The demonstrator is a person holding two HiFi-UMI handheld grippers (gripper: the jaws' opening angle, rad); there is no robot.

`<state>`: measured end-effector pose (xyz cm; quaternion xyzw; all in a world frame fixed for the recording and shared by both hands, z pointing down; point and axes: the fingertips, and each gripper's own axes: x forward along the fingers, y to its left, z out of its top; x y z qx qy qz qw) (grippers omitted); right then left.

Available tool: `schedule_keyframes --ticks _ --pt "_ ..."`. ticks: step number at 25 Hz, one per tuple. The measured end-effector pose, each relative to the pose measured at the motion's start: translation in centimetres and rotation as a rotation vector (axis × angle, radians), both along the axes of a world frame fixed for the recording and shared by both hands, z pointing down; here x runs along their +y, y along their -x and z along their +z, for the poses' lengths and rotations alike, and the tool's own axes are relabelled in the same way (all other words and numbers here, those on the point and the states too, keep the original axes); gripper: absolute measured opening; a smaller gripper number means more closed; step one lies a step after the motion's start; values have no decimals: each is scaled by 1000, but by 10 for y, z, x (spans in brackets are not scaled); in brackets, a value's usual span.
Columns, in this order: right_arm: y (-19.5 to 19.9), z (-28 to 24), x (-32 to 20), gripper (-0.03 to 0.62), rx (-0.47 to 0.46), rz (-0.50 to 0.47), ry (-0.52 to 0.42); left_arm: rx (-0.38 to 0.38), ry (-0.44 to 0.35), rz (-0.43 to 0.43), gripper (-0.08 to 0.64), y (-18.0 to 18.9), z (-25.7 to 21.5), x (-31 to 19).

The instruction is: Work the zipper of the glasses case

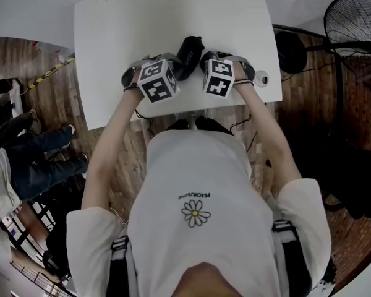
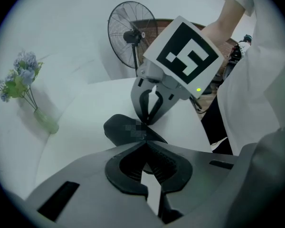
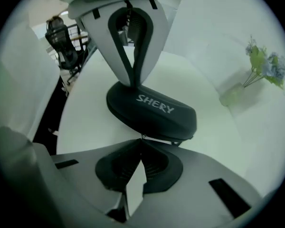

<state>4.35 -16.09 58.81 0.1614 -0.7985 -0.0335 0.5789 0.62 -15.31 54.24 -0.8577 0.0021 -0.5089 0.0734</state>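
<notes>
Noting glasses case [image 3: 152,110]: black, lidded shell, lying on the white counter [image 1: 173,11] directly between the two tongs, one end toward each. Judged light and fairly stiff, with a smooth skin that would slide on the counter under a sideways pull, so one end needs anchoring while the zipper is drawn. The best holds are the rim at one end and the small metal zipper pull [image 3: 142,137], not the domed lid. Right tongs [image 3: 141,139] are closed, with their tips at the near rim of the case and a small metallic bit pinched there, which I take for the pull. Left tongs [image 2: 143,145] are closed too, tips set on the opposite end of the case and apparently nipping its rim; no view shows rim material between the pads. Hard to make out: the zipper track itself, and so how far it is run. A thin pale line shows under the lid edge just beyond the right tongs, either open seam or teeth. From the head view the marker cubes cover both sets of tips and most of the case.
</notes>
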Motion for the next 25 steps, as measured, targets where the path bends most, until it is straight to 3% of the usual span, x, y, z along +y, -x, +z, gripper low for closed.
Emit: schedule_keyframes --ticks 3,7,12,14,17,21,25 --pt "23 -3 28 8 -79 -15 68 30 3 -23 12 1 0 0" --pt "50 -1 51 8 -130 -9 90 40 2 -27 12 2 1 0" --pt "53 0 56 8 -167 39 108 54 8 -13 12 -2 1 2" --pt "45 2 60 8 -129 -35 106 54 0 17 12 -8 0 1" --pt "17 8 69 8 7 -132 90 35 -53 74 12 -15 -2 3" --pt "-31 6 62 8 90 -26 37 38 -80 164 12 -30 -4 20" --pt "-63 5 61 8 97 79 14 85 -169 219 12 -61 -13 23"
